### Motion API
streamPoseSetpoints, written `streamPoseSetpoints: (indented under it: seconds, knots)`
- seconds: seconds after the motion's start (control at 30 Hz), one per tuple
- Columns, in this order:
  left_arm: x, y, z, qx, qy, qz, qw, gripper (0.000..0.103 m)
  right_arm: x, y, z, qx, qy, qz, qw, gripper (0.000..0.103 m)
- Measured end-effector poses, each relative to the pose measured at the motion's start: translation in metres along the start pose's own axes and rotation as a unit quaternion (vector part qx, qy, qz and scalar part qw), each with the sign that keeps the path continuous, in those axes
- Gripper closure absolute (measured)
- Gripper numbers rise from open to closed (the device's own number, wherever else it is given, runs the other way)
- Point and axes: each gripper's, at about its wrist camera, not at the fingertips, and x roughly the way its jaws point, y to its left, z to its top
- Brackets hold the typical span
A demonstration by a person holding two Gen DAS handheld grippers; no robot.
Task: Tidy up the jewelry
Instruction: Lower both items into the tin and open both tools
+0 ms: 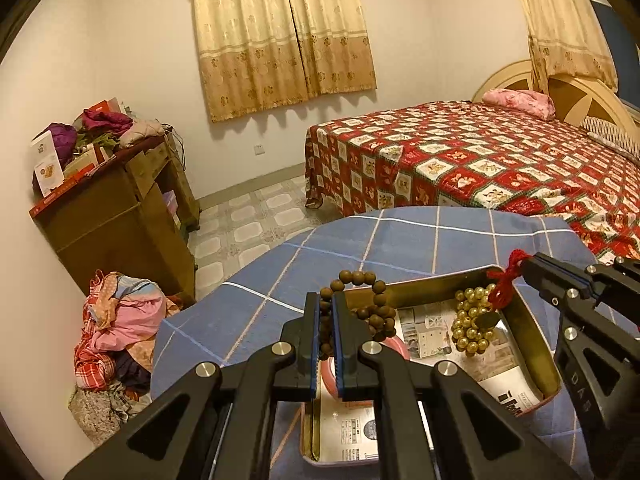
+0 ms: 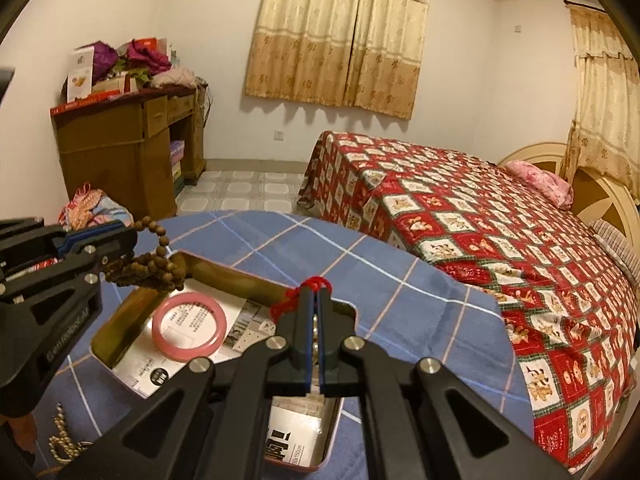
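Over the tin (image 1: 536, 344), left gripper (image 1: 326, 312) pinches wooden beads (image 1: 372, 304); right gripper (image 2: 316, 304) clamps red cord (image 2: 296, 296)

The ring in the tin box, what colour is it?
Pink. The ring lies flat in the tin box, clearest in the right wrist view.

The tablecloth (image 1: 400, 240) was blue with pale checks. The beads (image 1: 372, 312) were brown, the pearls (image 1: 472, 320) gold, their cord (image 1: 506, 280) red, the bangle (image 2: 189, 326) pink. The bedspread (image 2: 500, 232) was red-and-white chequered; the curtains (image 1: 280, 32) beige, floral.
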Motion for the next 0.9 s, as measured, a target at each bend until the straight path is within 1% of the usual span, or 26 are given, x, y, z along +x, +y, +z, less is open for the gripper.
streamPoseSetpoints:
  seconds: [0.4, 0.67, 0.73, 0.77, 0.83, 0.87, 0.9]
  knots:
    - [0.021, -0.004, -0.008, 0.013, 0.023, -0.002, 0.9997, 0.098, 0.018, 0.001, -0.007, -0.005, 0.032, -0.003, 0.999, 0.101]
    - [0.027, -0.011, -0.010, 0.027, 0.026, 0.005, 0.9993, 0.097, 0.026, 0.001, -0.011, -0.008, 0.049, -0.016, 0.999, 0.101]
    - [0.028, -0.011, -0.011, 0.033, 0.026, 0.017, 0.9990, 0.097, 0.029, 0.000, -0.012, -0.006, 0.056, -0.018, 0.998, 0.100]
    - [0.031, -0.010, -0.013, 0.035, 0.032, 0.019, 0.9987, 0.097, 0.030, -0.001, -0.012, -0.006, 0.060, -0.019, 0.998, 0.097]
    - [0.034, -0.007, -0.016, 0.029, 0.043, 0.018, 0.9985, 0.093, 0.031, -0.001, -0.014, -0.004, 0.060, -0.020, 0.998, 0.081]
    - [0.035, -0.006, -0.017, 0.028, 0.046, 0.023, 0.9983, 0.082, 0.030, -0.002, -0.015, -0.002, 0.058, -0.021, 0.998, 0.063]
    - [0.036, -0.005, -0.018, 0.026, 0.048, 0.030, 0.9981, 0.059, 0.030, -0.002, -0.016, 0.000, 0.057, -0.022, 0.998, 0.047]
